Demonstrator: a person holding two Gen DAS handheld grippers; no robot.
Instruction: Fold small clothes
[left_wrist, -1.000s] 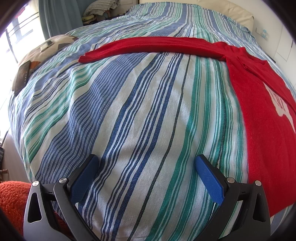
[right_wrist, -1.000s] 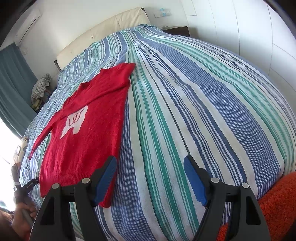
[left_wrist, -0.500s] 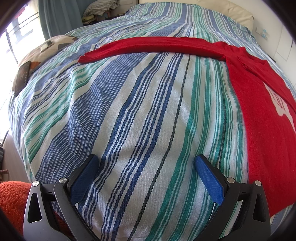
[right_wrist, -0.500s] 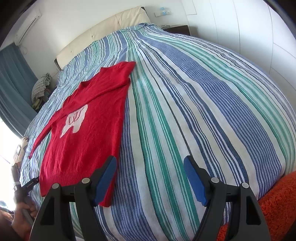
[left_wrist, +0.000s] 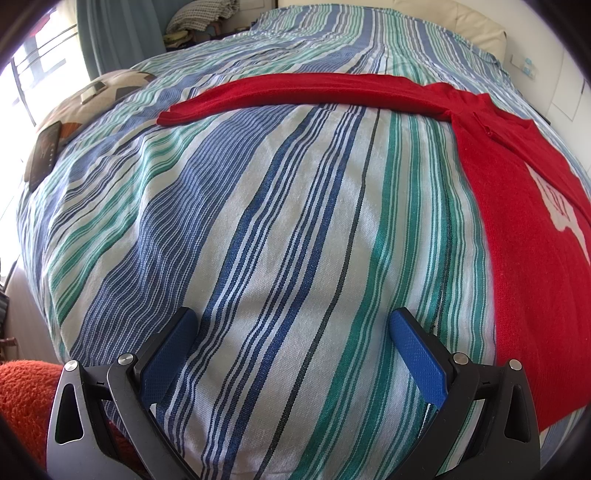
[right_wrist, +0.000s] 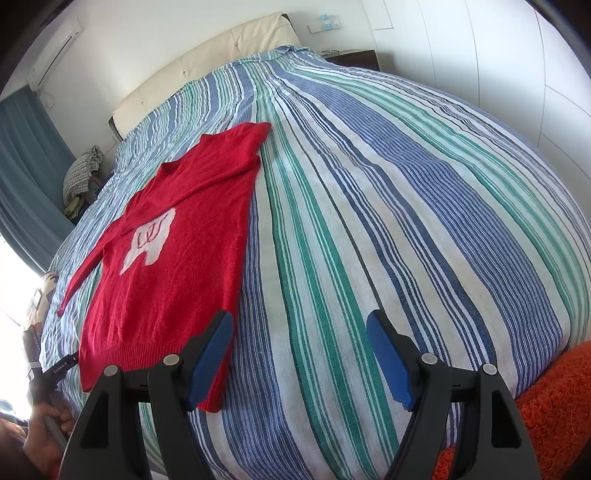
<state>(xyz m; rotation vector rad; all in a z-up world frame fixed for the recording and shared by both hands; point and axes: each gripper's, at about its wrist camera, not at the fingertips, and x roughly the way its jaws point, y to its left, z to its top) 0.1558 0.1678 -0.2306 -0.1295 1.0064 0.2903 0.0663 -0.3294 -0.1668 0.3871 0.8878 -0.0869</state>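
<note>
Both grippers, left (left_wrist: 291, 332) and right (right_wrist: 301, 332), hang open and empty over the bed (right_wrist: 406, 221). Sweater (right_wrist: 177, 266) lies flat near the bed's foot edge, one sleeve (left_wrist: 295, 90) outstretched. Soft, light knit, probably floppy; pinch hem corners or the cuff.

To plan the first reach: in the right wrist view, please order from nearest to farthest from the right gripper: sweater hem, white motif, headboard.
From the right gripper:
1. Sweater hem, beside its left finger.
2. White motif, mid-sweater, farther up the bed.
3. Headboard, at the bed's far end.
</note>
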